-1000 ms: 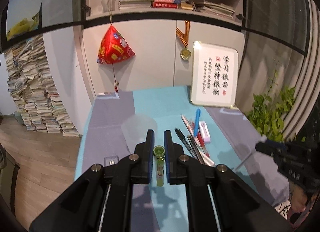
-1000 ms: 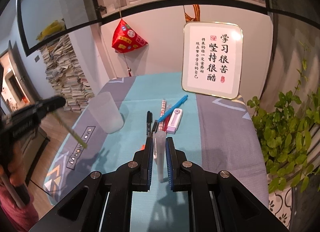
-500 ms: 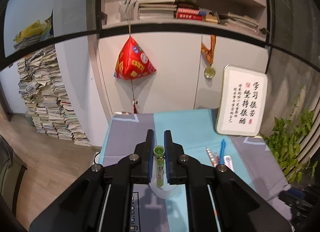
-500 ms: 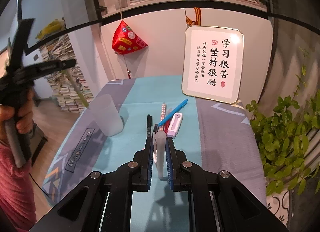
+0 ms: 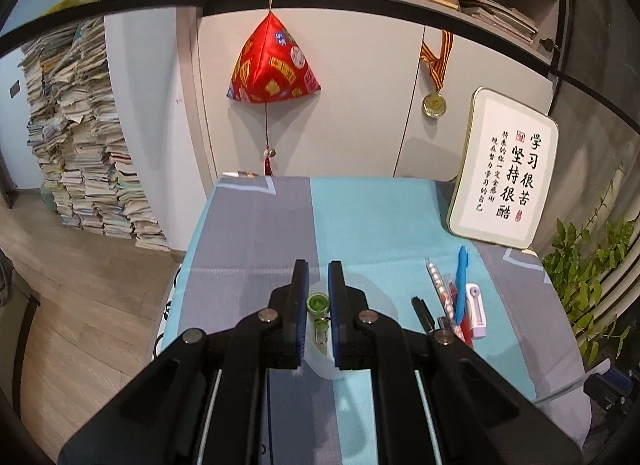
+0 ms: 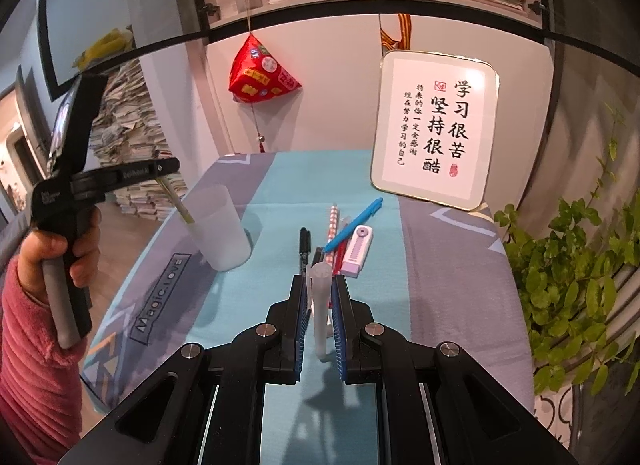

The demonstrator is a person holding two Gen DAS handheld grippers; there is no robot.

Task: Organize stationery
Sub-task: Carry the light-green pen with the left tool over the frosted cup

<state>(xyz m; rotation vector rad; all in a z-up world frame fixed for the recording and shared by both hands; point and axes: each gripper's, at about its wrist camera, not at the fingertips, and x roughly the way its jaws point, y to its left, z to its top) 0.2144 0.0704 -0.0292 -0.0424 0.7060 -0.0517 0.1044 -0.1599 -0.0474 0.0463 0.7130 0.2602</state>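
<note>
Left gripper (image 5: 318, 319) pinches green pen (image 5: 319, 307) over frosted cup (image 6: 218, 231); right gripper (image 6: 320, 309) pinches translucent cap (image 6: 321, 307). Risk: tilted pen strikes rim, tipping cup.

Bare cloth (image 6: 224, 305) is left between the cup (image 6: 219, 233) and the pen cluster (image 6: 340, 237); the rear is blocked by the framed plaque (image 6: 434, 129).

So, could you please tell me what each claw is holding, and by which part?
Left claw: green pen, gripped near its top end. Right claw: translucent white pen, gripped at its upper part.
</note>
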